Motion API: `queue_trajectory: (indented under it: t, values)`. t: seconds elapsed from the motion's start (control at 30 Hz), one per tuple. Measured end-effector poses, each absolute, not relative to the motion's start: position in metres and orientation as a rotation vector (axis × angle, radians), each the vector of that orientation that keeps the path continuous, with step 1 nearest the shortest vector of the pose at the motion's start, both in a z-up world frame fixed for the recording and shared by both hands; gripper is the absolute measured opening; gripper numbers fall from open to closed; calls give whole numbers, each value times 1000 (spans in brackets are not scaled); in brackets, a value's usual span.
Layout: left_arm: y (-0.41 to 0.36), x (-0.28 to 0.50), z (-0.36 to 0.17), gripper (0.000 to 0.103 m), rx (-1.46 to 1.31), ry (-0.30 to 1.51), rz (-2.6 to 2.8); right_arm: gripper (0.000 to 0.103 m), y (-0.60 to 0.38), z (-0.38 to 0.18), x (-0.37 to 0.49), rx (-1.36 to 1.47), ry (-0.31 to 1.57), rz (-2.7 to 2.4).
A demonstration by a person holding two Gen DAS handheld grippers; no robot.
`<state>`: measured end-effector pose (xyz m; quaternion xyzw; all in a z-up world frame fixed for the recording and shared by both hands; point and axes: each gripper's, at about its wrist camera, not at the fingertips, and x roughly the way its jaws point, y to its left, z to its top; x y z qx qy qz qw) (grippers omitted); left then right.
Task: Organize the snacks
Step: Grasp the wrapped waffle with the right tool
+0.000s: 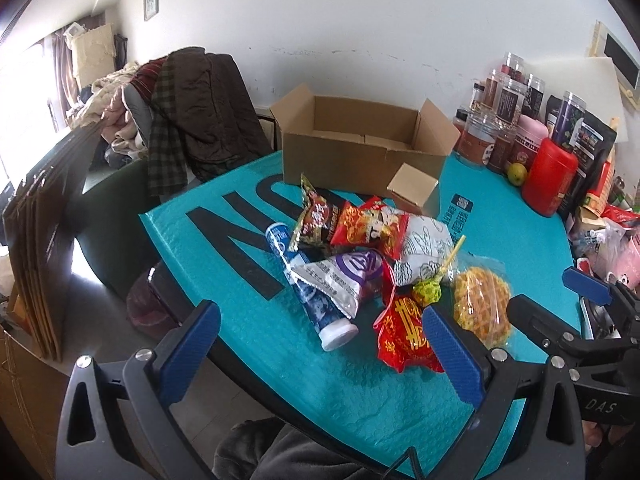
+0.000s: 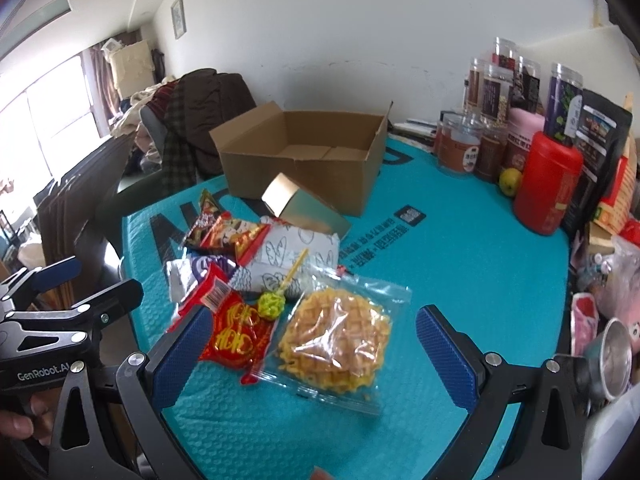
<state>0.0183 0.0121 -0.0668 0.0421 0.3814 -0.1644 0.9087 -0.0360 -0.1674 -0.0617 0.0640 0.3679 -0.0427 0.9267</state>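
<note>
Left gripper point(image 1: 320, 344) fingers spread; right gripper point(image 2: 314, 354) fingers spread, empty.

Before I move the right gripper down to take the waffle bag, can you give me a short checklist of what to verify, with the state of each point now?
1. Right gripper open wide enough for the waffle bag: ok.
2. Bag lies between the fingers' line of approach: ok.
3. Bag free of other snacks: not ok, the lollipop and the red packet touch or overlap its left edge.
4. Cardboard box open and empty: ok.
5. Left gripper open, holding nothing: ok.
6. Small gold box out of the path to the box: cannot tell.
</note>
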Motion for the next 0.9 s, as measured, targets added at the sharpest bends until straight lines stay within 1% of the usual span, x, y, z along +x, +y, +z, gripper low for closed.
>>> queue_trajectory:
  t: [0.5,0.9]
  values:
    - [9,40,-105,103,54,862,-385,103,-183,-116,-9,214,899,-110]
    - [-2,45,-108,103,50,874,-437,103,-198,-147,11,296,1003,-161]
